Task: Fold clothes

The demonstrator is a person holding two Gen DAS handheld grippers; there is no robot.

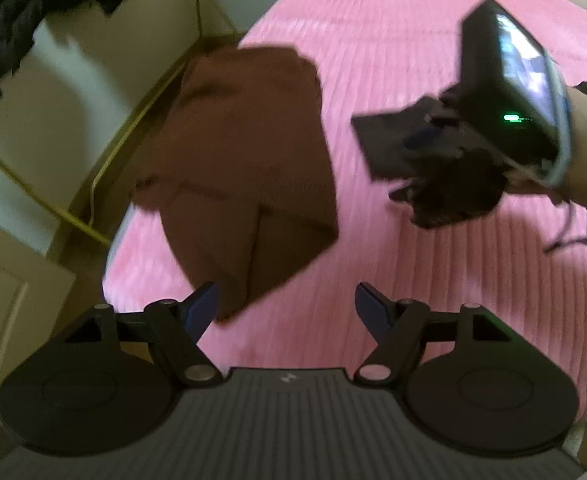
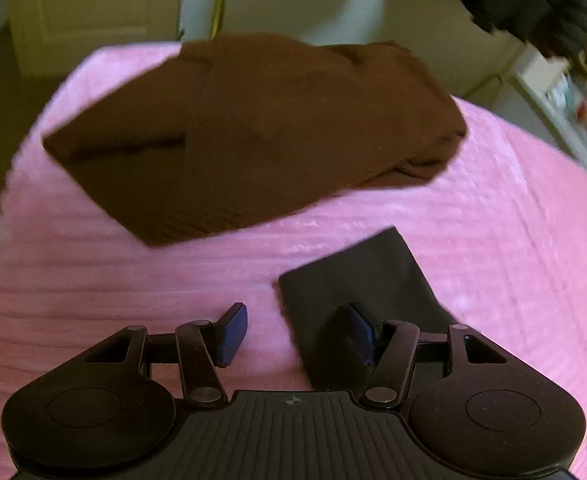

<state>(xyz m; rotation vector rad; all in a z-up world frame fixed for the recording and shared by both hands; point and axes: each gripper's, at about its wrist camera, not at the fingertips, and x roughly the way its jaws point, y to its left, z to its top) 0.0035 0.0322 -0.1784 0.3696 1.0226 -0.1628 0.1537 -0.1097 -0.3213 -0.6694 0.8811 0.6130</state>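
Ahead of the left claw (image 1: 285, 306), a bit to its left, lies the brown cloth (image 1: 241, 168) on the pink bed (image 1: 433, 280). It looks folded into a flat pack with a crease down it. This claw is wide open and holds nothing. To its right, the right claw (image 2: 295, 332) is open too, with a small dark cloth (image 2: 357, 280) lying between its fingers; one finger (image 2: 359, 332) sits over the cloth, but it is not pinched. I think the brown cloth is done, and the dark one is either just set down or about to be picked up; I cannot tell which. The left view shows the right claw's body and the arm holding it. The right view shows the dark cloth's flat shape and the brown cloth's stacked edges.
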